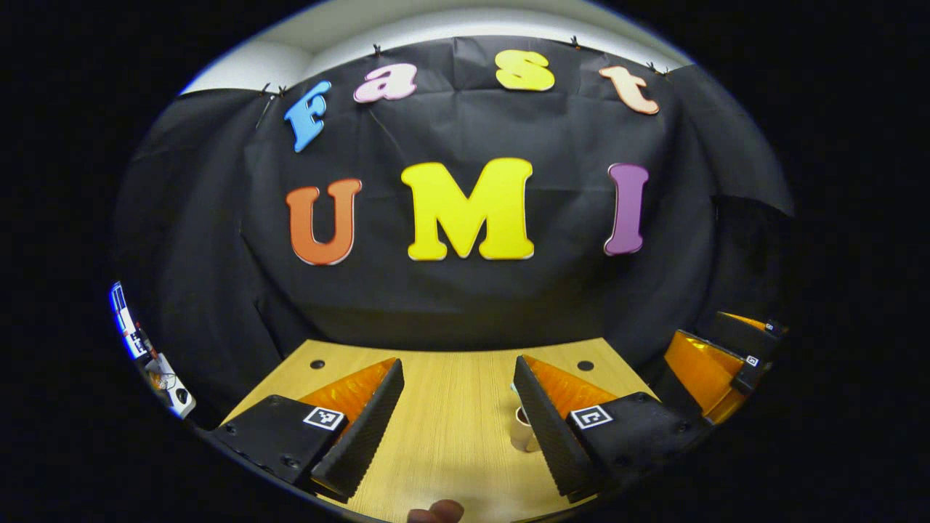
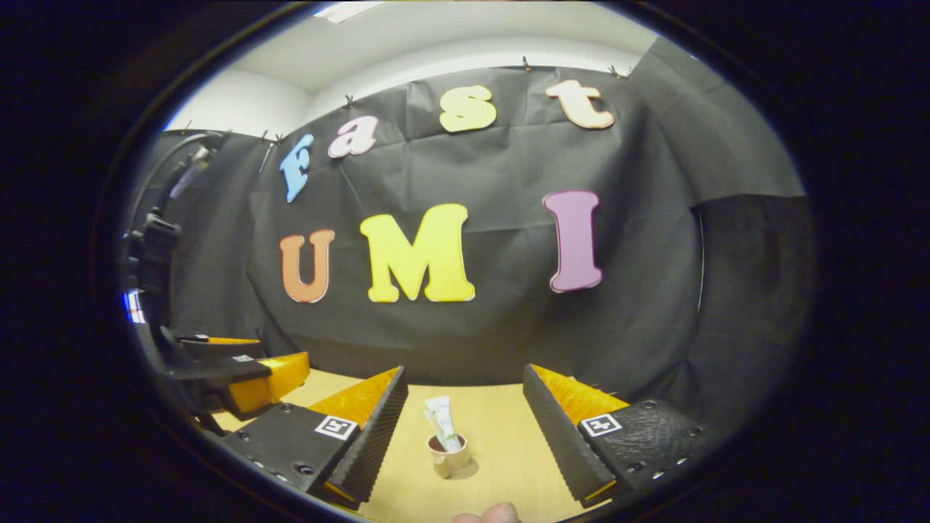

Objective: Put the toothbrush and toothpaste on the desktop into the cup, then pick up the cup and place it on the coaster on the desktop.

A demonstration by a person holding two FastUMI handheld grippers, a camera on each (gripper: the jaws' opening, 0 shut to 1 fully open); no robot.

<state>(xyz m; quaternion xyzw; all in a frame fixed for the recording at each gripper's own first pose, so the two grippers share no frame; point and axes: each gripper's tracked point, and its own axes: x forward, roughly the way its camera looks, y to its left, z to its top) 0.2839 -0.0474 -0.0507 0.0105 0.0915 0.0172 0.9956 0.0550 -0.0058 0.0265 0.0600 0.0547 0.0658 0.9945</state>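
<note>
A small tan cup (image 2: 449, 456) stands upright on the wooden desktop (image 2: 501, 436), with a white-and-green toothpaste tube (image 2: 442, 418) and a thin toothbrush sticking up out of it. My right gripper (image 2: 465, 369) hangs open above and behind the cup, which sits in the gap between the fingers without touching them. In the left gripper view, the cup (image 1: 520, 430) peeks out from behind the right finger. My left gripper (image 1: 458, 363) is open over bare desktop (image 1: 450, 421), holding nothing.
Each gripper appears at the edge of the other's view: the right gripper (image 1: 697, 327) and the left gripper (image 2: 280, 354). Two dark holes (image 1: 317, 364) (image 1: 585, 365) mark the desk's far edge. A fingertip (image 2: 488, 514) shows at the bottom.
</note>
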